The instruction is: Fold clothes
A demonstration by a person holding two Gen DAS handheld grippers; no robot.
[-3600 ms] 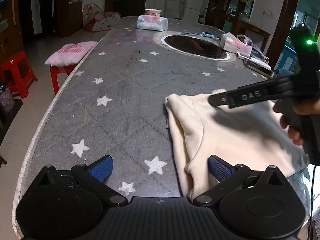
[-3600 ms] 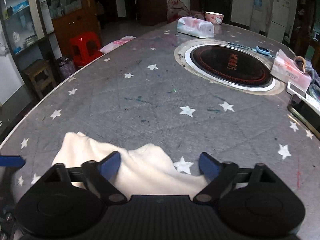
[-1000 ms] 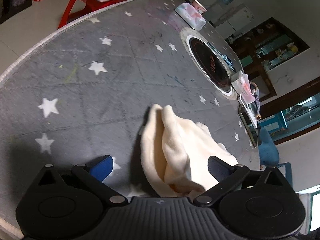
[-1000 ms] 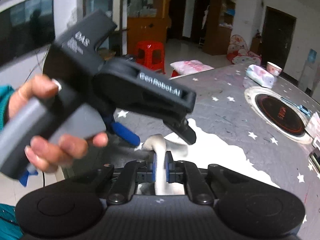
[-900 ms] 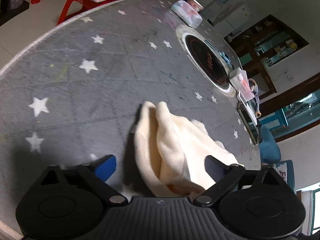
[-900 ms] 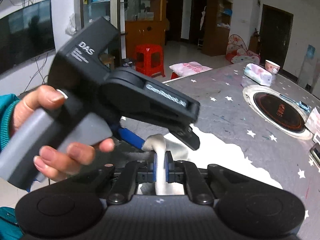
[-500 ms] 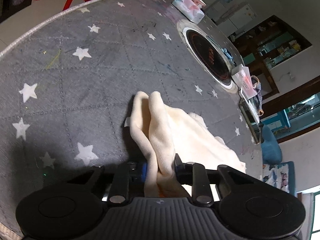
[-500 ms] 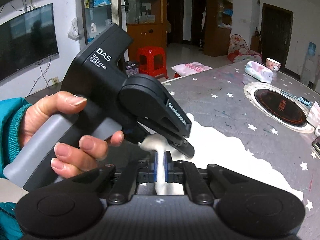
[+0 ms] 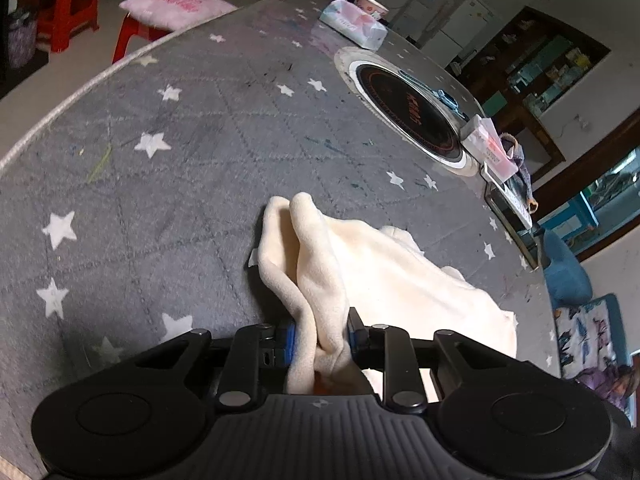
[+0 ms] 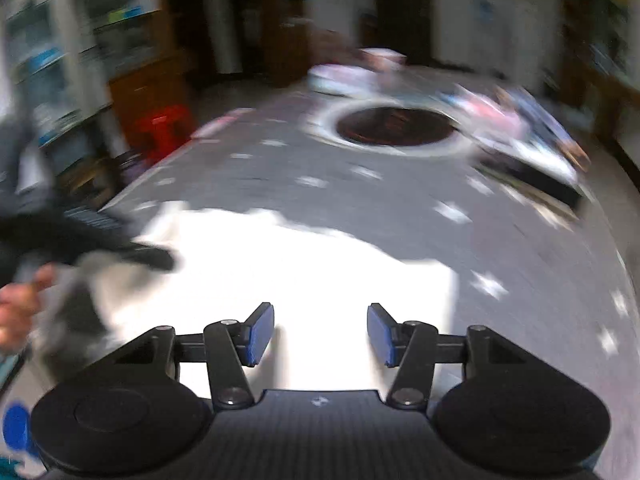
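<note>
Your left gripper point(image 9: 320, 330) is clenched on a bunched fold of the cream garment point(image 9: 400, 280); your right gripper point(image 10: 321, 334) hangs released above it.

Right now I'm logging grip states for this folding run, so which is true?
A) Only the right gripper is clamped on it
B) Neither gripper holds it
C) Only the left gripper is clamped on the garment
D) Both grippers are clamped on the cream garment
C: the left gripper pinches a bunched fold of the cream garment, while the right gripper has its jaws spread apart with nothing between them.
</note>
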